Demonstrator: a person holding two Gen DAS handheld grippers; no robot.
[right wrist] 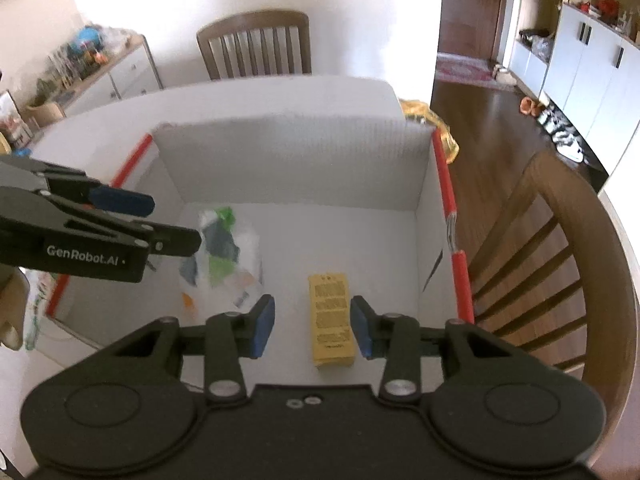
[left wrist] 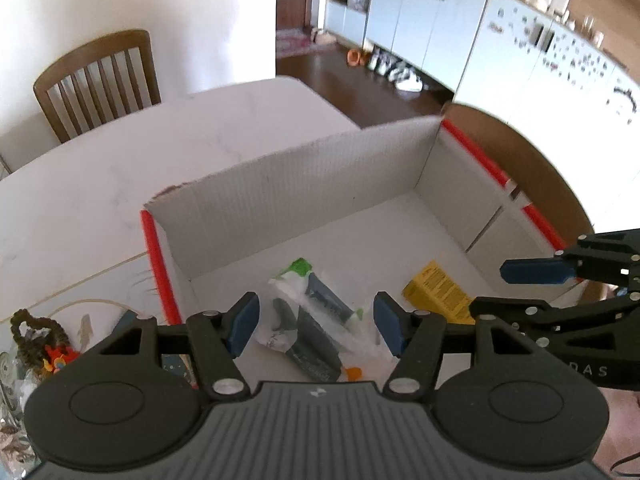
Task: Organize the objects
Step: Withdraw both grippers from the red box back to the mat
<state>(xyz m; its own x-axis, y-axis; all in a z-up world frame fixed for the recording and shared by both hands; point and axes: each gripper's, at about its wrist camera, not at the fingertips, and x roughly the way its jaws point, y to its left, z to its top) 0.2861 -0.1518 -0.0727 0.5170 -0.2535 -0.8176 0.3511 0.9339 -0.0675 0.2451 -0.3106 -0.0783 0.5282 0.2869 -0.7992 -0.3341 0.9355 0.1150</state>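
Note:
A white cardboard box [left wrist: 304,196] with red-taped edges stands on the table; it also shows in the right wrist view [right wrist: 288,168]. Inside lie a clear plastic bag of green, white and dark packets [left wrist: 316,320] [right wrist: 228,248] and a yellow carton [left wrist: 440,292] [right wrist: 332,320]. My left gripper [left wrist: 316,326] is open and empty above the bag. My right gripper [right wrist: 312,330] is open and empty above the yellow carton. Each gripper shows at the edge of the other's view: the right one [left wrist: 520,284] and the left one [right wrist: 160,220].
A white table [left wrist: 160,152] carries the box. Small toys and clutter [left wrist: 44,344] lie left of the box. One wooden chair [right wrist: 256,44] stands across the table, another [right wrist: 560,260] right of the box. A yellow bag [right wrist: 428,116] lies behind the box's far right corner.

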